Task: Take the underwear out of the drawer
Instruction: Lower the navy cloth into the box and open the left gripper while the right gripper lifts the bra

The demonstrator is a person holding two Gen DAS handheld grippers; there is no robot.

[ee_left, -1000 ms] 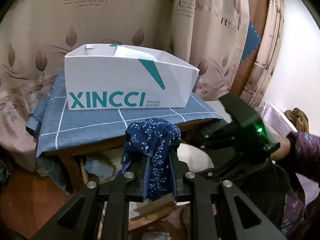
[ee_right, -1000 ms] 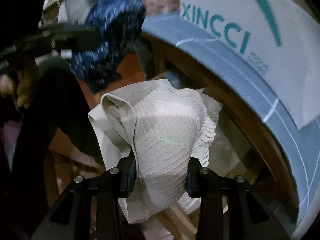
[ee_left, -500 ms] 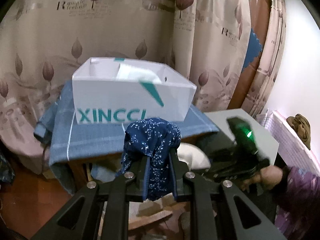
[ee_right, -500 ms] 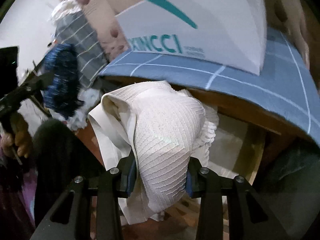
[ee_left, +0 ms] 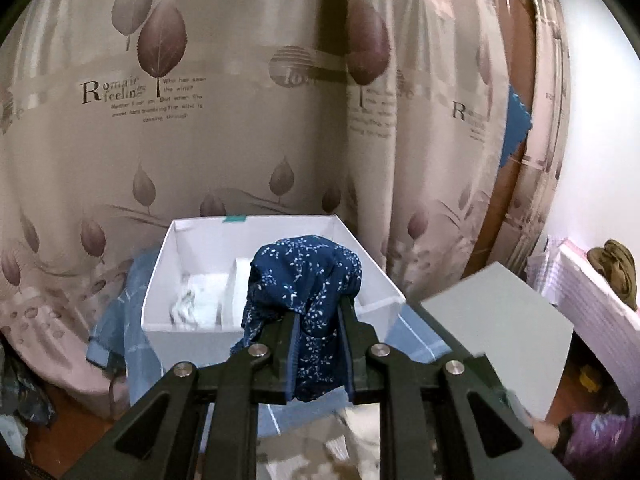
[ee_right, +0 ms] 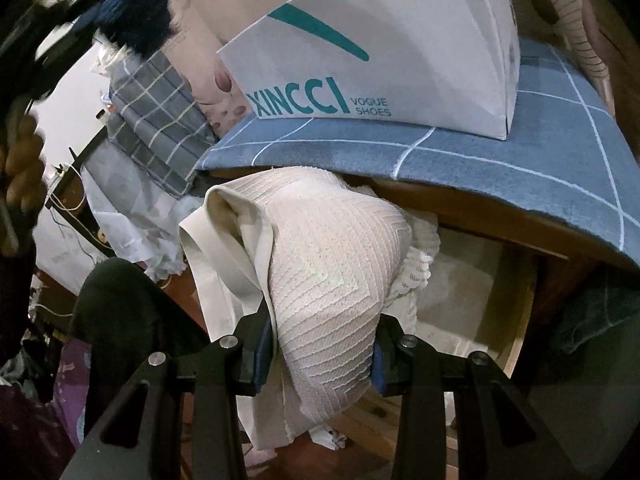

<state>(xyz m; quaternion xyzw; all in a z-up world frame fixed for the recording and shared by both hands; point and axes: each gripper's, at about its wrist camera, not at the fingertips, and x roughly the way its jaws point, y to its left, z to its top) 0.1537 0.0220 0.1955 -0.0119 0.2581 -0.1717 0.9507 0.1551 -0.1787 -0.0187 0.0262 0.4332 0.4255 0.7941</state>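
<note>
One white box (ee_left: 200,240) on blue checked cloth (ee_right: 440,156) — leaf-print curtain (ee_left: 200,120) behind

2 grippers: left gripper (ee_left: 318,320), right gripper (ee_right: 324,344). 2 underwear pcs: blue floral underwear (ee_left: 306,276) frame centre, white ribbed underwear (ee_right: 320,264) centre. 1 white shoebox (ee_left: 256,236). 1 blue check cloth (ee_right: 460,160) mid-right.

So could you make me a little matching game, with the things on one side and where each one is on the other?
Things:
1. dark blue floral underwear
2. cream ribbed underwear
3. white cardboard shoe box
4. blue checked cloth

Places:
A. under the box
B. pinched in the right tool
C. on the cloth
D. pinched in the left tool

Pairs: 1-D, 2-B, 3-C, 4-A
</note>
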